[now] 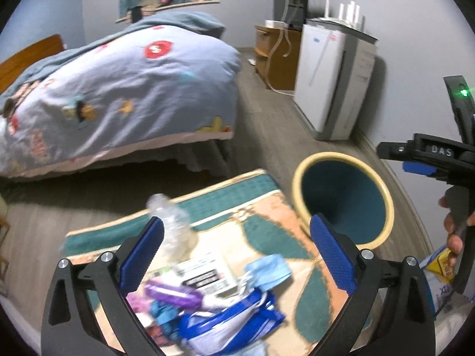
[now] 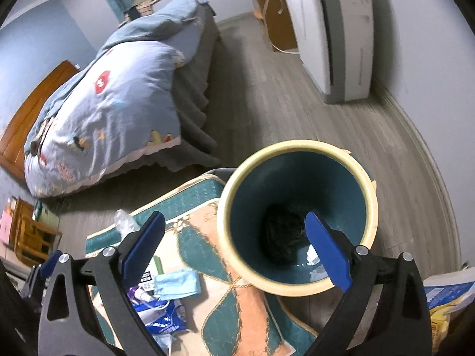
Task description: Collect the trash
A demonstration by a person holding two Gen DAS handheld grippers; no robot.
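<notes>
Hovering spread and empty, each hand-held gripper (image 1: 237,237) (image 2: 236,231) overlooks rug (image 1: 267,207) litter beside the bin (image 2: 297,178).

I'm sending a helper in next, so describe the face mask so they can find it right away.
Find the teal and peach rug beside the trash bin. In the litter pile on it, the face mask lies nearest the bin: flat, pale blue, pleated, unlike the glossy blue-and-white wrapper beside it.
</notes>
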